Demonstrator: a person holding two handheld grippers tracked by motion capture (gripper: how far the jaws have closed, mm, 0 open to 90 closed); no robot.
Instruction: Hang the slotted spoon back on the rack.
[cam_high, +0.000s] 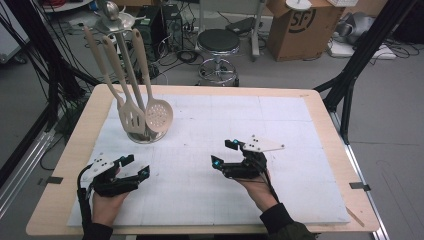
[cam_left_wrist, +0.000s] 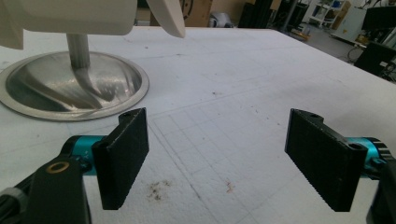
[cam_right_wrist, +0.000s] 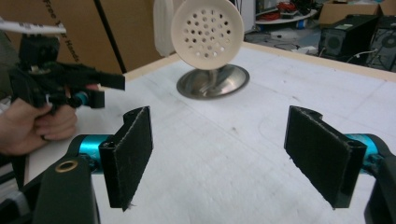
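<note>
Both my left gripper (cam_high: 134, 165) and right gripper (cam_high: 224, 152) stand apart, empty; the skimmer (cam_high: 158, 115), upper left, looks light, stiff, likely slippery: grasp its handle

The high view looks forward and down over my whole table (cam_high: 320, 100). My left gripper view sits low and close to the white mat (cam_left_wrist: 243, 70), facing the rack base (cam_left_wrist: 74, 86). My right gripper view faces the same rack base (cam_right_wrist: 212, 81) from farther off.
</note>
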